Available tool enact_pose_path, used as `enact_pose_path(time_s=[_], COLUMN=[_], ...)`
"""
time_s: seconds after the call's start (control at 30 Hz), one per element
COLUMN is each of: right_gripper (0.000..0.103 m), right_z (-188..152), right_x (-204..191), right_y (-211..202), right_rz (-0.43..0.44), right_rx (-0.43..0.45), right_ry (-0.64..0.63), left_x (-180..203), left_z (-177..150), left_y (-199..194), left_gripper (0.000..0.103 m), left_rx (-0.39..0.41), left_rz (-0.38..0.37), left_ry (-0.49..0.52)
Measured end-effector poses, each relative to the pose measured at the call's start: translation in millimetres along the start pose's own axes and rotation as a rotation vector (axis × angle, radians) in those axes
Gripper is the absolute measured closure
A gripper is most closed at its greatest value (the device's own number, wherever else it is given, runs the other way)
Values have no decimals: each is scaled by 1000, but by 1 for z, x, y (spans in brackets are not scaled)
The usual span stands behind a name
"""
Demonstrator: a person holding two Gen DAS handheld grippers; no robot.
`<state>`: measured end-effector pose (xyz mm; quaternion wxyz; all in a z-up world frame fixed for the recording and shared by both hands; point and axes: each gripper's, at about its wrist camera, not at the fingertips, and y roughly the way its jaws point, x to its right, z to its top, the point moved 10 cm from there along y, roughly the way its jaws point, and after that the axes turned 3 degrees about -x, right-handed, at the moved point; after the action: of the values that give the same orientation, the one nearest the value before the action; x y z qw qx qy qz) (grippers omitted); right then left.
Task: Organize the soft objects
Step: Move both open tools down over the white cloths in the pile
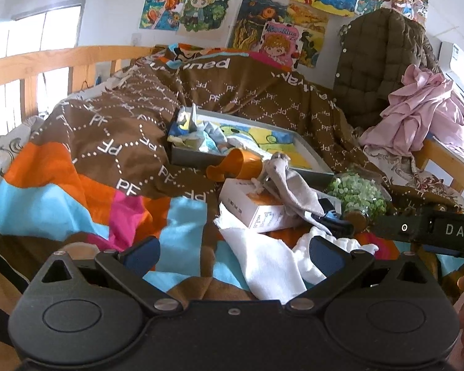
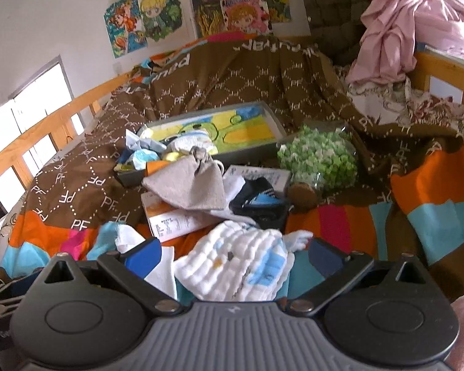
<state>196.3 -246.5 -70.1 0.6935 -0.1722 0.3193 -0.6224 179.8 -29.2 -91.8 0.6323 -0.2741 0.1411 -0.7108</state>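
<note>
Both grippers hover with fingers spread wide: the left gripper (image 1: 233,255) at lower centre over a white cloth (image 1: 263,266), the right gripper (image 2: 232,255) around a quilted white-and-blue cloth (image 2: 241,262). A grey cloth (image 2: 188,182) drapes over a box (image 2: 176,219) at mid-frame, below the grey tray (image 2: 272,117).

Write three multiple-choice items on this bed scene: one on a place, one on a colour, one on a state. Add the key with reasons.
1. Where does the grey cloth lie?
A. Draped over the white box
B. Hung on the wooden rail
C. Inside the jar

2. What colour is the cup?
A. Green
B. Orange
C. Black

3. How is the right gripper?
A. Shut on a sock
B. Shut on the box
C. Open above the white quilted cloth

Key: 1 A, the cloth sags across the box top. 2 B, the tipped cup beside the tray is orange. 3 C, both fingers stand wide apart, cloth between them ungripped.
</note>
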Motion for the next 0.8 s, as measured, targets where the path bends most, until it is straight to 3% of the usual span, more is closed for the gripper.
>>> enact_pose_path(time_s=[0.17,0.43,0.63,0.8], right_gripper=[0,0,0,0], right_z=[-2,-2,4,12], right_x=[1,2,9,12], right_y=[6,30,55,77], right_rz=[-6,8,14,10], right_rx=[-37,-167,-251,-324], right_ry=[5,11,41,-10], left_x=[0,-1,11,19], left_z=[-7,-14,-18,-21], left_y=[13,28,41,46], left_gripper=[1,1,1,1], left_rx=[-47,-91,-104,-114], left_rz=[-10,-18,-32,-54], left_ry=[-27,-69,-13,30])
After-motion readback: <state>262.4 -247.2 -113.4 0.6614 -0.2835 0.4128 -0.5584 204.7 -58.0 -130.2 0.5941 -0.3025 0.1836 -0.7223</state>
